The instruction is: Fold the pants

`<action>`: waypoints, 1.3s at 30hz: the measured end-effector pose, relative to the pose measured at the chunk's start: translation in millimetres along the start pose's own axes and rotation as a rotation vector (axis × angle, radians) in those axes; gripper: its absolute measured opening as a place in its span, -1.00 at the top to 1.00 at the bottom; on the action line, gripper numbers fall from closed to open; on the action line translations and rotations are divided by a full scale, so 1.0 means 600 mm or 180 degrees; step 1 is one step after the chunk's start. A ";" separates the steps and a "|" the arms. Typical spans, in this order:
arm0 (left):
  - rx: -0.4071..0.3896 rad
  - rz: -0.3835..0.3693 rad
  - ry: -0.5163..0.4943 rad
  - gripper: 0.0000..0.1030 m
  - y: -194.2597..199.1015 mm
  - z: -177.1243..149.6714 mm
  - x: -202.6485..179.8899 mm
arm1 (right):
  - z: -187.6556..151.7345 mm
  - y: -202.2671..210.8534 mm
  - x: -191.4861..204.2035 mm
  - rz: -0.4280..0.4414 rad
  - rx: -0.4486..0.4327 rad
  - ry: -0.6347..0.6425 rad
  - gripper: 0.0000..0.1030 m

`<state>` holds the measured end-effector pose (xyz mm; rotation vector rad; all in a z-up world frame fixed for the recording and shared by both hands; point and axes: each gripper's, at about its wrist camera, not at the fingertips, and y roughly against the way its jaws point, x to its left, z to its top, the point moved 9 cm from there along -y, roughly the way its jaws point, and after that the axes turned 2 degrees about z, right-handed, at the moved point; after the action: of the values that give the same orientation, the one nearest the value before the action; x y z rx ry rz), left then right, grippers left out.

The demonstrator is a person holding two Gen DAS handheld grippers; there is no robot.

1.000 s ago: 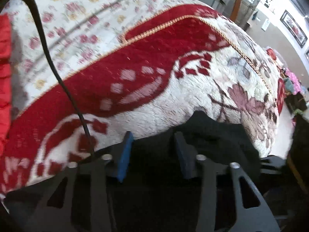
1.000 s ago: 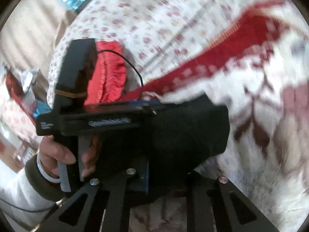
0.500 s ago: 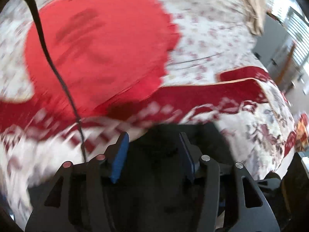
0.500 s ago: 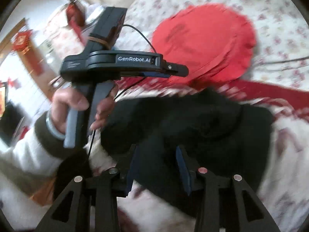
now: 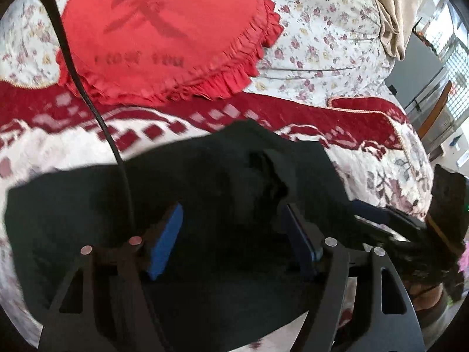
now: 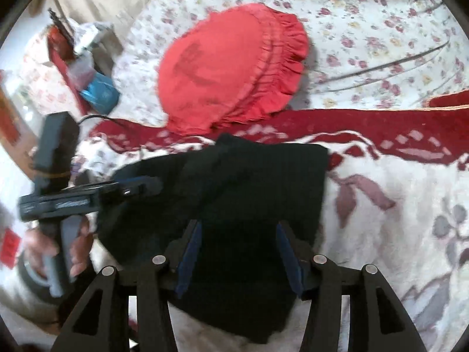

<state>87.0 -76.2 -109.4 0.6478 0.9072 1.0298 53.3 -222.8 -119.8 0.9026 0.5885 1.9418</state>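
Observation:
The black pants [image 5: 222, 182] lie folded into a thick bundle on the red and white patterned blanket [image 5: 67, 143]. In the right wrist view the pants [image 6: 258, 187] form a rough rectangle below the red cushion. My left gripper [image 5: 231, 228] is open, its blue pads on either side of the dark cloth, just above it. My right gripper [image 6: 239, 249] is open over the near part of the bundle. The left gripper shows from the side in the right wrist view [image 6: 137, 189], at the bundle's left edge, held by a hand.
A round red frilled cushion [image 5: 164, 32] lies just beyond the pants on the floral bedspread [image 5: 331, 29]. A black cable [image 5: 85, 94] crosses the left wrist view. Bedside clutter [image 6: 88, 70] stands at the far left; the bed's edge falls away at the right [image 5: 425, 158].
Both grippers swung round from the blanket toward the red cushion. The pants went from held up between the grippers to lying on the blanket, and both jaws now stand wider apart.

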 end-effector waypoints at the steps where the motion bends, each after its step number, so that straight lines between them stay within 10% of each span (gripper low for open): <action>1: 0.0032 -0.0015 0.0012 -0.38 -0.008 -0.004 -0.010 | 0.001 -0.003 -0.009 0.0036 -0.0010 -0.0087 0.01; 9: 0.0074 0.0107 0.0034 -0.35 -0.055 -0.005 -0.046 | -0.009 0.013 -0.037 0.0144 -0.0068 -0.0387 0.01; 12: 0.0089 0.0031 0.0121 0.57 -0.056 -0.005 -0.056 | -0.007 0.015 -0.034 0.0141 -0.0068 -0.0339 0.01; 15: 0.0050 -0.0017 0.0006 0.77 -0.042 -0.007 -0.074 | 0.001 0.014 -0.028 0.0144 -0.0075 -0.0322 0.01; 24: 0.0088 0.0213 0.0163 0.77 -0.022 -0.037 -0.014 | 0.020 -0.039 0.006 0.0053 0.0086 -0.0067 -0.03; 32: -0.0124 0.0235 0.0388 0.17 0.024 -0.027 0.025 | 0.040 -0.059 0.031 -0.0083 0.0130 0.0109 -0.03; 39: -0.0113 0.0488 0.0500 0.16 0.053 -0.060 0.079 | 0.049 -0.143 0.076 -0.0256 0.0299 0.0448 -0.03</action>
<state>52.8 -18.8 -116.6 0.6202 0.9847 1.2448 105.8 -139.5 -144.6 0.7918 0.7921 1.9287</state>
